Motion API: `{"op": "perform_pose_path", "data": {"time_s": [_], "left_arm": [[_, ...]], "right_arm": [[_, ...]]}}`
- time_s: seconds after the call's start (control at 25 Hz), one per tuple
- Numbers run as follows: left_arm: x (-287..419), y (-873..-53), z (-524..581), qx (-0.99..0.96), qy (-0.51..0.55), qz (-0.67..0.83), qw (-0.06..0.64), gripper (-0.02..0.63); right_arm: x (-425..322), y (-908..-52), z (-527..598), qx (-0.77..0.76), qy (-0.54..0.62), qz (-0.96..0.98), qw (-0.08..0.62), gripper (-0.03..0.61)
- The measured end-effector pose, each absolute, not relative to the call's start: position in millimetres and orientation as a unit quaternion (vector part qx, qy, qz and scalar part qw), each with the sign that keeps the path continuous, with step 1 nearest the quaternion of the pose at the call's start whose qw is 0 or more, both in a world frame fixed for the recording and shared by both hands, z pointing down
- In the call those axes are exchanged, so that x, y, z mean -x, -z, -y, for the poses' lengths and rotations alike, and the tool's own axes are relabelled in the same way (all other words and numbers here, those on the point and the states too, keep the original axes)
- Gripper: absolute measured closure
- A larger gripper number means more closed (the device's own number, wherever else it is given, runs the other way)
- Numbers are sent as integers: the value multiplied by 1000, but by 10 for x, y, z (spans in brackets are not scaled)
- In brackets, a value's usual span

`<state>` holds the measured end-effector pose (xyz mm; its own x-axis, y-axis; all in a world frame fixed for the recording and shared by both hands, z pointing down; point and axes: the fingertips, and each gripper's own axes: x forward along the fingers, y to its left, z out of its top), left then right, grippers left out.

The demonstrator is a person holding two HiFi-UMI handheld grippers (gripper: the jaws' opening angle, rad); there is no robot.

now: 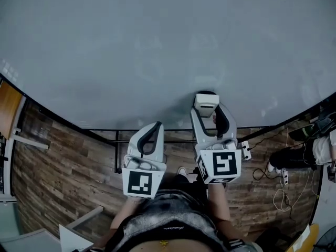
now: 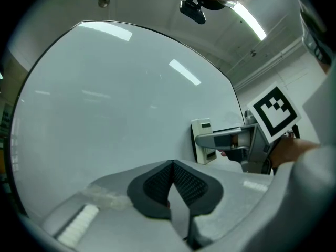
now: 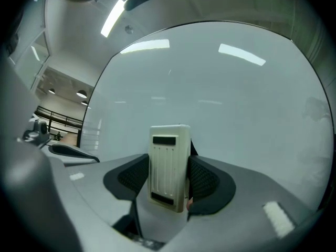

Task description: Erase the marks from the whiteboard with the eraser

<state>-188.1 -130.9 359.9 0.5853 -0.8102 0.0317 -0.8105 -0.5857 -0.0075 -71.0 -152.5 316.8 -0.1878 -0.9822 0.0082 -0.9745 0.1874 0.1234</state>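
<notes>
Holding the eraser (image 1: 206, 103) is the right gripper (image 1: 210, 121): jaws closed part-way onto the eraser's two long sides, w/ its upper half sticking out past the tips. Its long axis runs in line w/ the jaws, pointing up the whiteboard (image 1: 157, 51). The eraser sits low on the whiteboard, just above its bottom edge and right of its centre. In the left gripper view its back looks flat against the whiteboard, though true contact can't be confirmed.

The left gripper (image 2: 171, 185) has its pads pressed together w/ nothing between. It hangs below the whiteboard's bottom edge and clear of the surface, so the right side is the nearer and working one.

No distinct ink marks show on the whiteboard, only light reflections and maybe faint haze. The uncovered area lies above and to the left of the eraser, so the next stroke prob. goes that way. No containers in view.
</notes>
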Motion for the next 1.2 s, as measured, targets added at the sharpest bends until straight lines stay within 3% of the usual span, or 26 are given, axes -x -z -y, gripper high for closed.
{"op": "perform_pose_path", "data": {"time_s": [0.68, 0.96, 1.2], "left_arm": [[3255, -3712, 1478, -881, -21, 472, 1, 609], [3479, -3755, 1466, -891, -39, 452, -8, 609], [3264, -3776, 1545, -901, -39, 431, -8, 609]], "right_arm": [[2734, -3186, 1768, -551, 55, 832, 46, 336], [2710, -3151, 1780, -575, 46, 816, 20, 334], [2295, -3146, 1743, -581, 58, 811, 37, 334]]}}
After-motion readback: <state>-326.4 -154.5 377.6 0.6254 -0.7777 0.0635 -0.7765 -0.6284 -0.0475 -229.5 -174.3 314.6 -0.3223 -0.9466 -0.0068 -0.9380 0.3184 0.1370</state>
